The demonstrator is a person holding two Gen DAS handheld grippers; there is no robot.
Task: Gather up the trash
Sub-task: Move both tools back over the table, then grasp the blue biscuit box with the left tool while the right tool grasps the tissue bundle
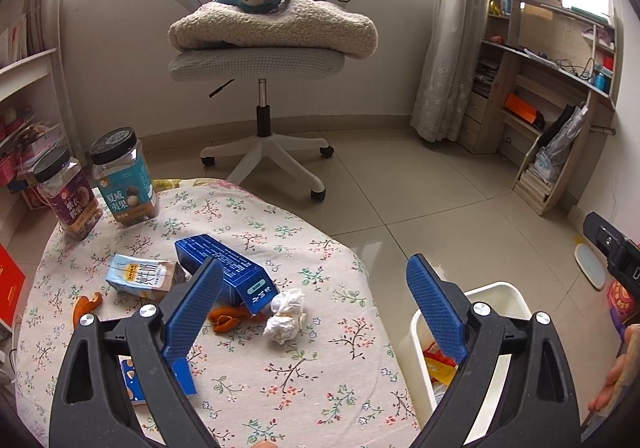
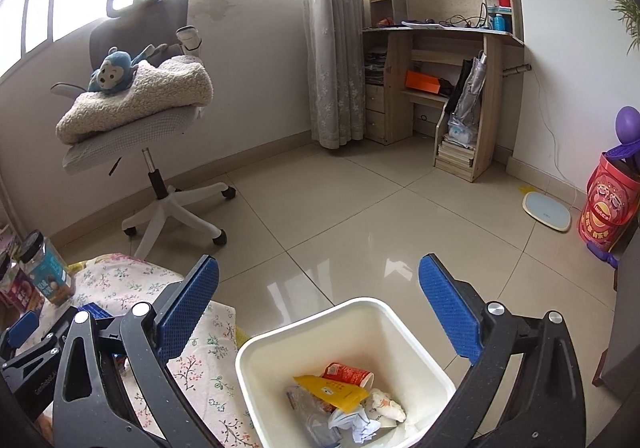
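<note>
**Trash on table, both grippers empty**

Crumpled tissue [image 1: 286, 315] lies on the floral tablecloth [image 1: 304, 376] between the spread fingers of the left gripper [image 1: 316, 308], nearer the left finger. Blue carton [image 1: 228, 268] and orange peel [image 1: 226, 320] are partly hidden behind that finger. Right gripper [image 2: 320, 312] hangs released, holding nothing, over the white bin [image 2: 320, 316]; wrappers inside, bin's near edge cut off.
</note>
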